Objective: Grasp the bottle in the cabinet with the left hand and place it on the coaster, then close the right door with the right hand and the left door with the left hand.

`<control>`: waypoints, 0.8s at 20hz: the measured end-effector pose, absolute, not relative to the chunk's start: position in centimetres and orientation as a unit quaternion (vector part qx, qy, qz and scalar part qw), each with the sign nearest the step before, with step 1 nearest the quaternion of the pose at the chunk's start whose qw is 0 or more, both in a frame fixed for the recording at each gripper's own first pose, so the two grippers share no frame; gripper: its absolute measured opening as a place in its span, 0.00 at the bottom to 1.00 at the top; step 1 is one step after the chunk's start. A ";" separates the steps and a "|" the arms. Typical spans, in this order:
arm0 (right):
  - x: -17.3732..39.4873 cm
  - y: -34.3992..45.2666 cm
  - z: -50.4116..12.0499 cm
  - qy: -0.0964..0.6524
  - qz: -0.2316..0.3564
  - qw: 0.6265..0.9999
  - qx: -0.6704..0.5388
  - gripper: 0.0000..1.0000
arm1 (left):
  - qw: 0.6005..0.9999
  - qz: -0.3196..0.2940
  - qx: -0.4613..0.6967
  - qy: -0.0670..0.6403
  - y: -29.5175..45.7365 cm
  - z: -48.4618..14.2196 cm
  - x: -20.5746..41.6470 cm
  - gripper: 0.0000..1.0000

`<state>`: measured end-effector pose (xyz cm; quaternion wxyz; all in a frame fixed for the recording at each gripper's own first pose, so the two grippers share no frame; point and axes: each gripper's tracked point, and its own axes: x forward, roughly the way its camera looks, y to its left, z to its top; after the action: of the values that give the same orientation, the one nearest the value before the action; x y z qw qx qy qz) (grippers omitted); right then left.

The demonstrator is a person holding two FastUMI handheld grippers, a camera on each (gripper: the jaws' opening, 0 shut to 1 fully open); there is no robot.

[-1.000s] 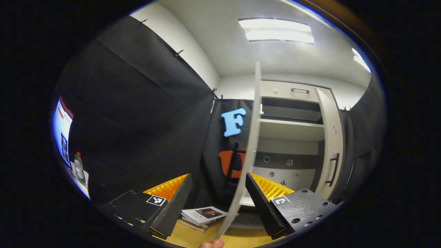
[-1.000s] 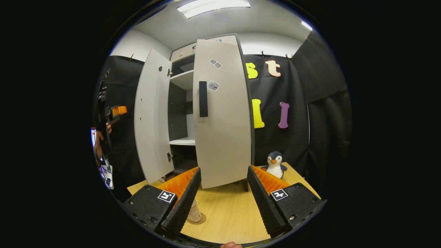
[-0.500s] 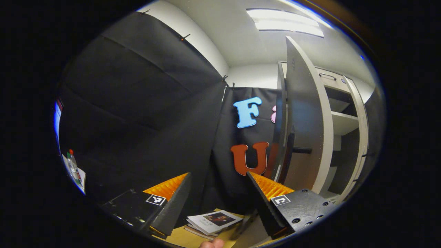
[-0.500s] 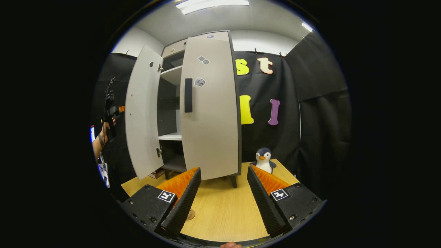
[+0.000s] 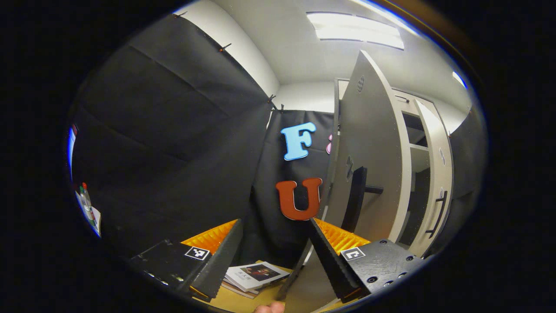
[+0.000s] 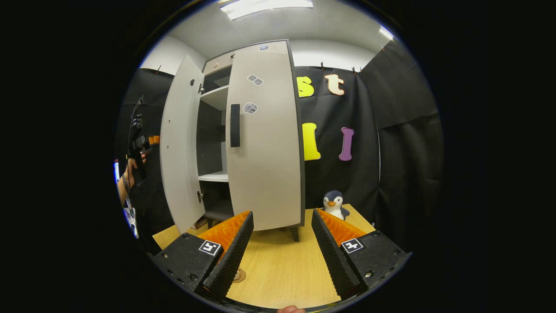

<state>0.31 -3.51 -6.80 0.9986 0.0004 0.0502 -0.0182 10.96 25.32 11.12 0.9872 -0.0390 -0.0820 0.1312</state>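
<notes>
The pale cabinet (image 6: 243,56) stands on the wooden table (image 6: 282,269). Its right door (image 6: 265,143), with a black handle (image 6: 235,125), lies flat against the cabinet front. The left door (image 6: 180,143) stands part open. In the left gripper view its outer face (image 5: 371,143) and black handle (image 5: 358,198) are just right of my open left gripper (image 5: 273,256). A hand holds the left gripper (image 6: 145,141) beyond that door. My right gripper (image 6: 280,256) is open and empty, back from the cabinet. The coaster's edge (image 6: 239,274) peeks out by its left finger; the bottle is hidden.
A toy penguin (image 6: 334,204) sits on the table right of the cabinet. Books (image 5: 256,274) lie on the table below the left gripper. A red-capped bottle (image 5: 84,202) stands on a side surface far left. Black cloth walls close in on both sides.
The left door has swung from edge-on toward the cabinet, its outer face now turned to the left gripper. The right gripper has drawn back from the right door.
</notes>
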 end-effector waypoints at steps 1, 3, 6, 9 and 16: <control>0.3 -3.8 -6.8 0.050 -0.021 0.999 0.000 0.83 | 0.989 0.120 -0.040 -0.083 25.3 11.0 10.9 0.99; 0.3 -4.1 -6.9 0.053 -0.027 0.998 0.001 0.83 | 0.991 0.100 -0.043 -0.082 25.0 11.1 10.8 0.99; -0.3 -5.2 -6.8 0.055 -0.041 0.998 0.005 0.83 | 0.993 0.075 -0.044 -0.077 24.5 10.8 10.8 0.94; -0.5 -5.6 -6.4 0.053 -0.046 0.997 0.015 0.83 | 0.996 0.048 -0.033 -0.073 23.9 10.4 11.0 0.99; -1.1 -6.1 -5.2 0.046 -0.056 0.997 0.017 0.83 | 0.993 0.062 -0.046 -0.087 23.8 11.2 10.9 0.99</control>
<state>-1.12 -6.12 -5.23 0.9973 0.0166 0.0456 -0.0557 10.93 23.82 11.23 0.9932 -0.0462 -0.0873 0.0623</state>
